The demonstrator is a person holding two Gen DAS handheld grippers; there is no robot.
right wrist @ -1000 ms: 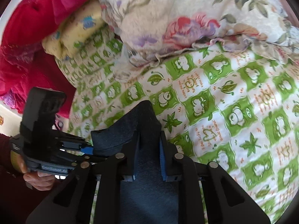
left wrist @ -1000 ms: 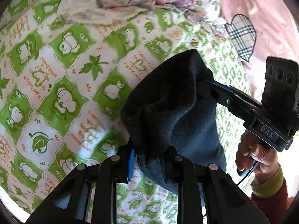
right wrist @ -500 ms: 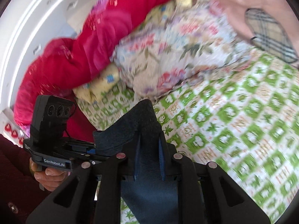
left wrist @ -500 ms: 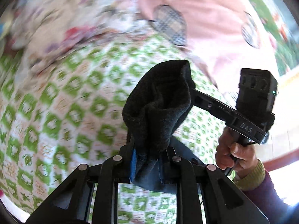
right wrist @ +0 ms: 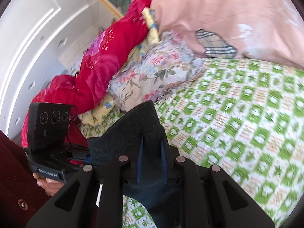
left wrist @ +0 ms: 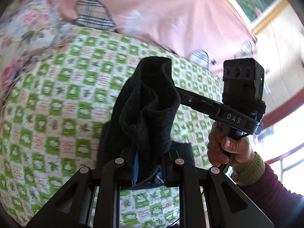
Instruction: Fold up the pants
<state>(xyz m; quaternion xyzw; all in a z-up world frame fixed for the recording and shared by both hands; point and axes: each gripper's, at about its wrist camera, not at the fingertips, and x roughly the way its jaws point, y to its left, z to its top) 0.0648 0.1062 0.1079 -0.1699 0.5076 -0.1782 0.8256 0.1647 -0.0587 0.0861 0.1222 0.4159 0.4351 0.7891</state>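
The dark pants [left wrist: 146,110] hang bunched above the green-and-white bed sheet [left wrist: 57,102], held by both grippers. My left gripper [left wrist: 147,163] is shut on one edge of the cloth. The right gripper [left wrist: 176,93] enters from the right in the left wrist view, its fingertips buried in the fabric. In the right wrist view my right gripper [right wrist: 152,152] is shut on the pants [right wrist: 136,127], and the left gripper [right wrist: 83,153] grips the same cloth at the left.
A pink quilt with plaid hearts [left wrist: 161,13] lies at the back, a floral quilt [right wrist: 152,72] and a red blanket [right wrist: 106,57] at the left. The patterned sheet [right wrist: 237,117] spreads to the right. A white wall panel [right wrist: 28,38] stands beyond.
Both grippers have lifted the pants up off the sheet and tilted upward, so the quilts and the wall have come into view. Both stay shut on the cloth.
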